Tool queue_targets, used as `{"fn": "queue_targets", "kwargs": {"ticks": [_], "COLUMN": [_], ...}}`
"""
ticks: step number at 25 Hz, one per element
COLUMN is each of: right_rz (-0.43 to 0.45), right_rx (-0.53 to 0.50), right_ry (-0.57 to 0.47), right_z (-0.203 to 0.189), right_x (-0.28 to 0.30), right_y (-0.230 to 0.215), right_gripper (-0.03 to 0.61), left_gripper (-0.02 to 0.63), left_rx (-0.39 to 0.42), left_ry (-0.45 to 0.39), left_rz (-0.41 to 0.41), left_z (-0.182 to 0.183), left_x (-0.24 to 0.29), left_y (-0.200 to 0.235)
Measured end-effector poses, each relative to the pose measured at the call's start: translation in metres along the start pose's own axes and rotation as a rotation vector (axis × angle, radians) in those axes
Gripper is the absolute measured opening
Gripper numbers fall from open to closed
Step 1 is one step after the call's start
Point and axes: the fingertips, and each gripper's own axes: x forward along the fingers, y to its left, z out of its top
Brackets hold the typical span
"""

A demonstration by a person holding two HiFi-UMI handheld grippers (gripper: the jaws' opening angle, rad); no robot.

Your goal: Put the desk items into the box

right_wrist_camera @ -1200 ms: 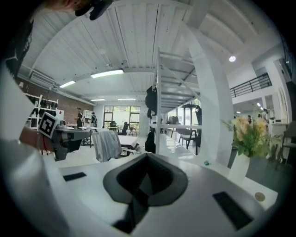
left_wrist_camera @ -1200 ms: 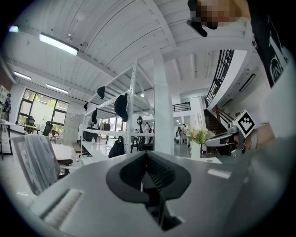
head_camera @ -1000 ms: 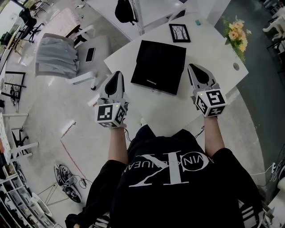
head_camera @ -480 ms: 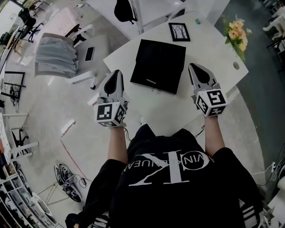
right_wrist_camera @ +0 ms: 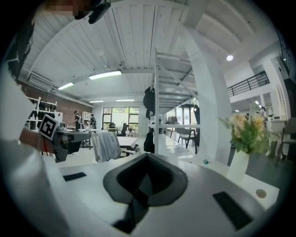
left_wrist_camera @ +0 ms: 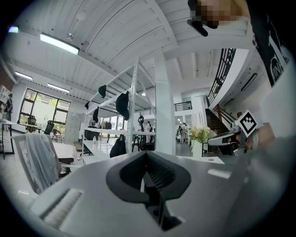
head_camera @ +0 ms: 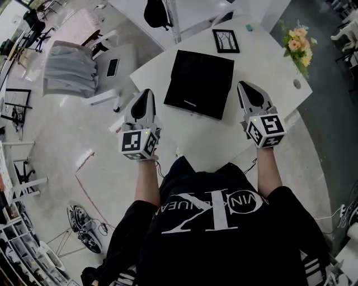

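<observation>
A flat black box [head_camera: 198, 82] lies shut in the middle of the white desk [head_camera: 268, 70]. Behind it lie a black picture frame [head_camera: 226, 41] and a small teal item [head_camera: 249, 27], which shows in the right gripper view too [right_wrist_camera: 205, 161]. A vase of flowers [head_camera: 298, 47] stands at the desk's right edge. My left gripper [head_camera: 147, 94] is held at the desk's left corner, left of the box, its jaws shut on nothing [left_wrist_camera: 147, 156]. My right gripper [head_camera: 244, 86] hovers just right of the box, also shut and empty [right_wrist_camera: 147, 158].
A chair draped with grey cloth [head_camera: 70, 70] and a phone on its seat [head_camera: 112, 68] stand on the floor to the left. A round cable hole [head_camera: 296, 83] sits near the desk's right corner. Another white table with a dark bag [head_camera: 156, 14] stands behind.
</observation>
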Motion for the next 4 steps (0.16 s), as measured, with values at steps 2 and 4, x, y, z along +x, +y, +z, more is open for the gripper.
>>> {"fn": "queue_targets", "kwargs": {"ticks": [2,4], "right_rz": [-0.001,-0.002], "right_rx": [0.005,0.007], "right_ry": [-0.005,-0.007], "right_z": [0.0007,0.0008], "right_x": [0.0004,0.001], "right_y": [-0.0007,-0.0014], "right_gripper": [0.015,0.015], "left_gripper": [0.011,0.011], "left_rx": [0.0,0.0], "left_ry": [0.002,0.005], "left_rz": [0.002,0.003], "left_z": [-0.0007,-0.0017], "left_x": [0.0003,0.0008], "left_y": [0.0011,0.0022]}}
